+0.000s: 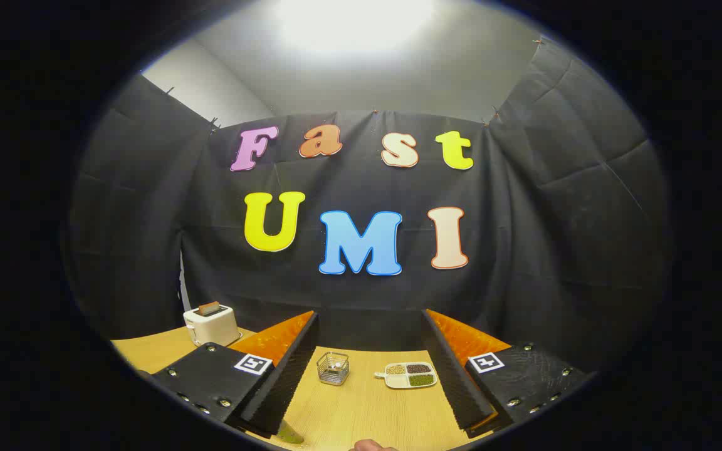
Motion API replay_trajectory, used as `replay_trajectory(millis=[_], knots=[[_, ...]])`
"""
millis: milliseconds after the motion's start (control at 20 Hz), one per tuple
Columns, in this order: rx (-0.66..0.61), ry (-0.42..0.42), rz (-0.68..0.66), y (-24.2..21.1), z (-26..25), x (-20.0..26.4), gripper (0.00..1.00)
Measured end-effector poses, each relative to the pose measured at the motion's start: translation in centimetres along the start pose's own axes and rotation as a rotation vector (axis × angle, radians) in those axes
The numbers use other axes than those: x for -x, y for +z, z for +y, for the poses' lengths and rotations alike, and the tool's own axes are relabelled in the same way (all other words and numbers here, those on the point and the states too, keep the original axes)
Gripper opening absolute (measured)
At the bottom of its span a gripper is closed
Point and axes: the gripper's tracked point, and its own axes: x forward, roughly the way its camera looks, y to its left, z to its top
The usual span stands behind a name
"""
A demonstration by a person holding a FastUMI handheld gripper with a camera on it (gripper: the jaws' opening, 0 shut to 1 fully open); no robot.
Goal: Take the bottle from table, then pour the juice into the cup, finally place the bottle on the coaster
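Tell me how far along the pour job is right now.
Nothing looks done yet. The gripper is open, holding nothing; between its fingers the table carries a wire basket and a divided dish, with a toaster off to the left. Taking the bottle, pouring and setting it on the coaster are all left.

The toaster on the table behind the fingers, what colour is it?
Cream white, the toaster, seen in the gripper view; the gripper is open, fingers on nothing.
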Motion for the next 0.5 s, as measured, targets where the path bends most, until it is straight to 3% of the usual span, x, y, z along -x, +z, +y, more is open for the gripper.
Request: replay_trajectory(millis=[500], knots=[[-0.014,0.018,0.002,-0.8,0.6,-0.11,0.98]])
